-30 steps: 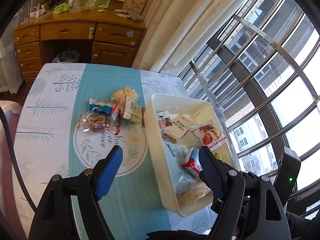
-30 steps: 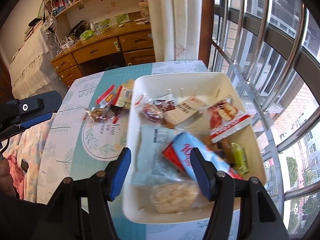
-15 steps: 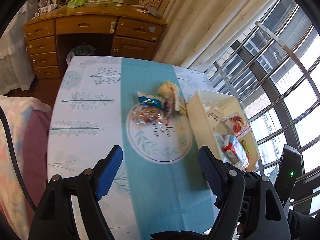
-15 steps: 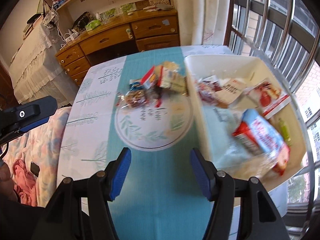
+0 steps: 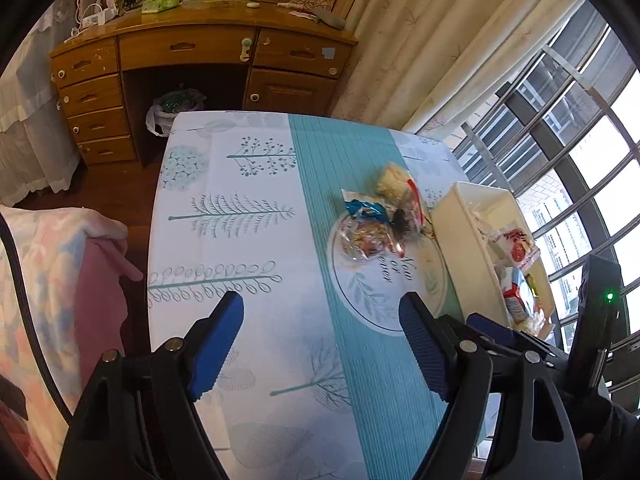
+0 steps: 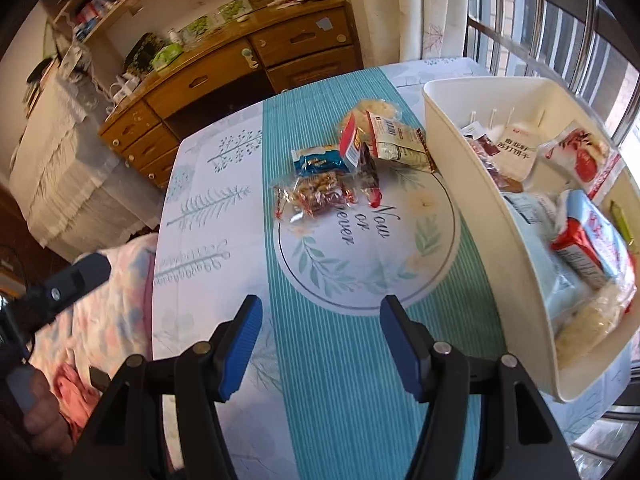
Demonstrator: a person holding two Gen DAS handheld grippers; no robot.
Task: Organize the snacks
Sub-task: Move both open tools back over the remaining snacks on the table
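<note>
Light, crinkly, slippery clear-plastic nut-candy packet (image 6: 310, 196) lies mid-tabletop (image 6: 332, 380) beside white plastic bin (image 6: 472, 184); pinch its body. Left tool (image 5: 320, 344) opening, right tool (image 6: 318, 344) open, both empty.

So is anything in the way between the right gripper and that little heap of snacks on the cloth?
Nothing visible. Only bare tablecloth lies between the empty right gripper and the snack heap. The white bin stands off to the right.
</note>
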